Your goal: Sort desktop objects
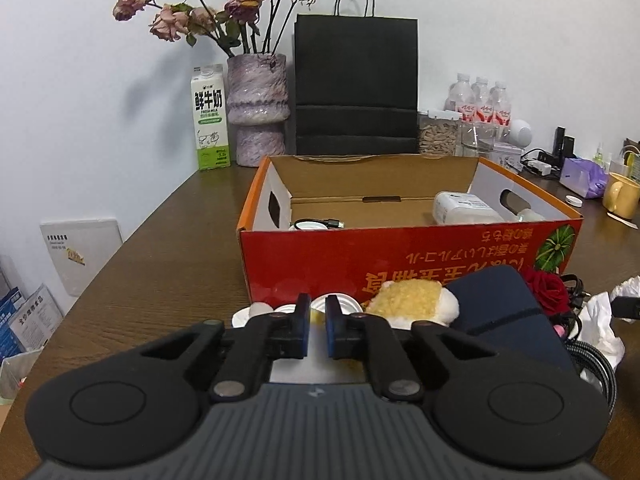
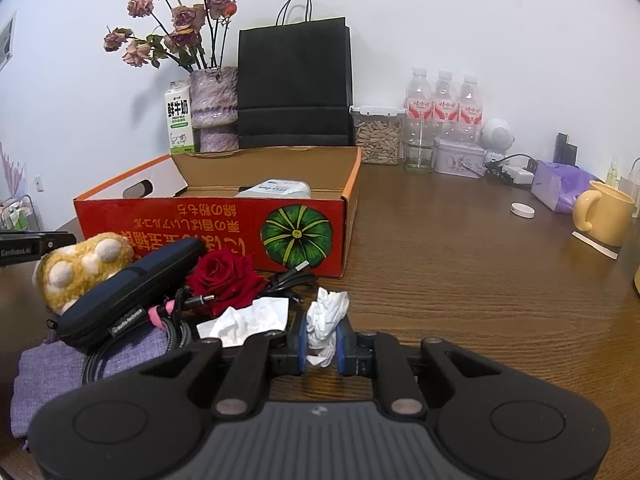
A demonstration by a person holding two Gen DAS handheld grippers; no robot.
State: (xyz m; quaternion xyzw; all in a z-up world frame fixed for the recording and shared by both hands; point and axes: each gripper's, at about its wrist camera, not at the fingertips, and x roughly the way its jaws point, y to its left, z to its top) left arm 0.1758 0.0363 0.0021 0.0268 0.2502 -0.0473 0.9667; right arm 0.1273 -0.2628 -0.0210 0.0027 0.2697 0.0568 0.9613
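My desk is a dark brown wood-grain tabletop (image 2: 460,272) pushed against a plain white wall (image 2: 480,20). Along the back stand a mottled purple vase of dried pink roses (image 1: 258,108), a green-and-white milk carton (image 1: 210,120) just left of it, a tall black paper bag with cord handles (image 1: 356,84), a clear canister of seeds (image 2: 378,136), three water bottles with red labels (image 2: 444,104) and, far right, a yellow mug (image 2: 604,216).

The open red cardboard box with a green pumpkin printed on it (image 2: 208,232) sits mid-table; inside it lie a white plastic bottle (image 1: 466,208) and a black cable (image 1: 320,224).

My right gripper (image 2: 322,340) pinches a crumpled white tissue (image 2: 326,320) between its blue pads. Just left of it sit another flat tissue (image 2: 248,320), a red rose (image 2: 226,276), a dark navy zip case (image 2: 132,292), a yellow-and-white plush paw (image 2: 80,268) and a lilac knitted cloth (image 2: 52,368).

My left gripper (image 1: 318,320) has its jaws nearly together over small white objects (image 1: 256,312) in front of the box; I cannot tell whether the pads press on any of them
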